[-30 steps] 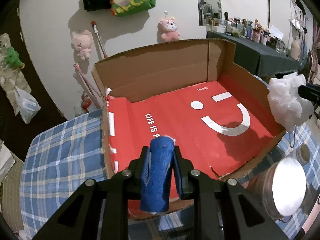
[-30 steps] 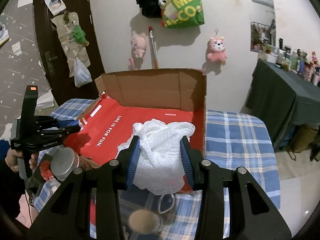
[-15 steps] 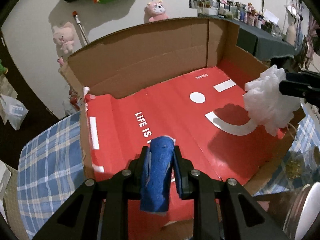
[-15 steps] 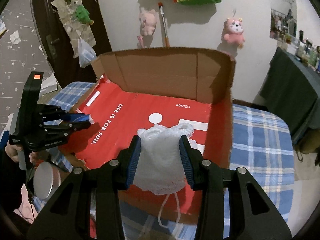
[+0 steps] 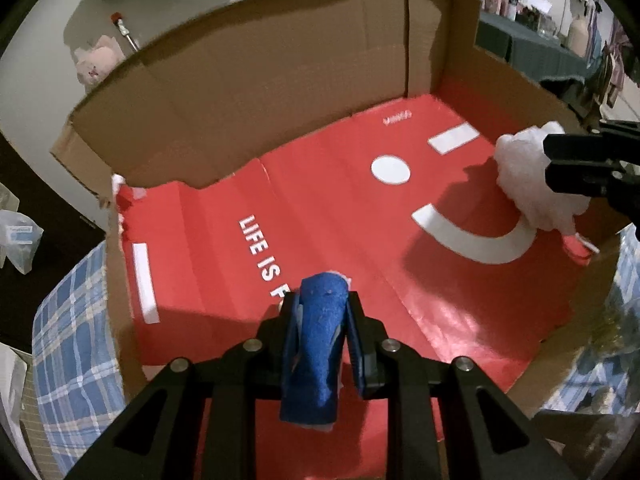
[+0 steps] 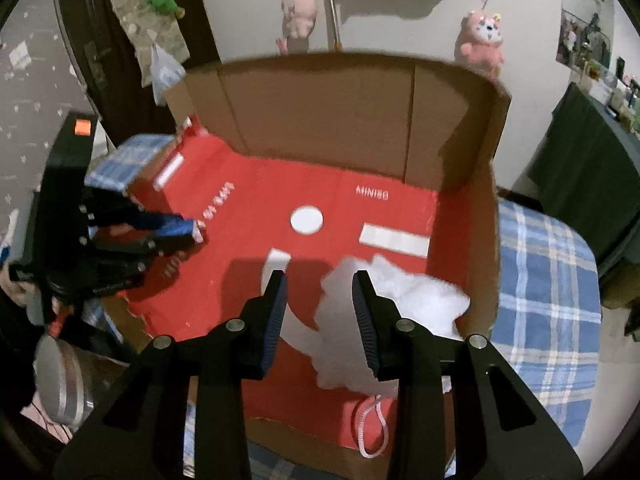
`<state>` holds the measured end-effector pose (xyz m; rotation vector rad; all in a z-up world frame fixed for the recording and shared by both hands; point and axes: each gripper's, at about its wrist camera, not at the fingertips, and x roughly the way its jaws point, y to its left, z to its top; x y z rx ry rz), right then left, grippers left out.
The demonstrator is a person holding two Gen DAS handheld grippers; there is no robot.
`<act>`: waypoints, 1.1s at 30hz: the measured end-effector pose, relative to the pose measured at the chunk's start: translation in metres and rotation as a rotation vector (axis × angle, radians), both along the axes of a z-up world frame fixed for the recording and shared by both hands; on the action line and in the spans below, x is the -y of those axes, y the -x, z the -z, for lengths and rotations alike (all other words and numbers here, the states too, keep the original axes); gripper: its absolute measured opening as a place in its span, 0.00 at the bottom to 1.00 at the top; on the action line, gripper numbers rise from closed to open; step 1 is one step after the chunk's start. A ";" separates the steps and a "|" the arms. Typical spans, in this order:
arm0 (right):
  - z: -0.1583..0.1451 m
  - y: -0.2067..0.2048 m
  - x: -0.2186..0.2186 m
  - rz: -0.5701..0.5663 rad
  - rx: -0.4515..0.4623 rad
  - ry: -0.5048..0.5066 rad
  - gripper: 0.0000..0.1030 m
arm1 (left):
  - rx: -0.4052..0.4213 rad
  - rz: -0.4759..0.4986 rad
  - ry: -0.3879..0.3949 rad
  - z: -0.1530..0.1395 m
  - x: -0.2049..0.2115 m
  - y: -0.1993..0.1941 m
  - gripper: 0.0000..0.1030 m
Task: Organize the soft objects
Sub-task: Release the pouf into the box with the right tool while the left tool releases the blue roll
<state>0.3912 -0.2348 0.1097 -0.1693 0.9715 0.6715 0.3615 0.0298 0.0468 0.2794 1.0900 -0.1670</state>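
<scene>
A big cardboard box [image 5: 260, 92] with a red printed floor [image 6: 340, 216] lies open in front of me. My left gripper [image 5: 322, 304] is shut on a blue rolled cloth [image 5: 320, 332], held low over the box's near left part; the right wrist view shows that left gripper [image 6: 176, 232] and the blue roll [image 6: 168, 224] at the left. A white mesh puff [image 6: 420, 300] lies on the red floor by the right wall, its cord loop [image 6: 372, 428] trailing toward me. My right gripper [image 6: 320, 284] hangs just over it with its jaws closing; the left pad is bare and neither pad presses the puff [image 5: 524, 184].
The box sits on a blue plaid cloth [image 6: 548, 280]. A round metal tin [image 6: 60, 376] stands by the box's near left corner. Pink plush toys [image 6: 482, 40] hang on the wall behind. A dark table with bottles [image 5: 532, 44] is at the far right.
Both grippers came forward and down into the box. The white puff left the right gripper's pads and now lies on the red floor. The left gripper keeps the blue roll.
</scene>
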 end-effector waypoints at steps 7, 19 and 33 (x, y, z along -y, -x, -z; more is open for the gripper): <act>0.007 -0.009 0.005 0.014 -0.035 0.013 0.32 | -0.034 -0.015 0.001 0.011 -0.002 -0.006 0.31; 0.008 -0.007 -0.001 -0.002 -0.027 0.032 0.32 | -0.001 -0.025 0.013 0.001 -0.007 -0.001 0.66; -0.009 0.005 -0.001 0.007 0.028 0.008 0.66 | 0.083 -0.061 -0.022 -0.025 -0.011 0.016 0.87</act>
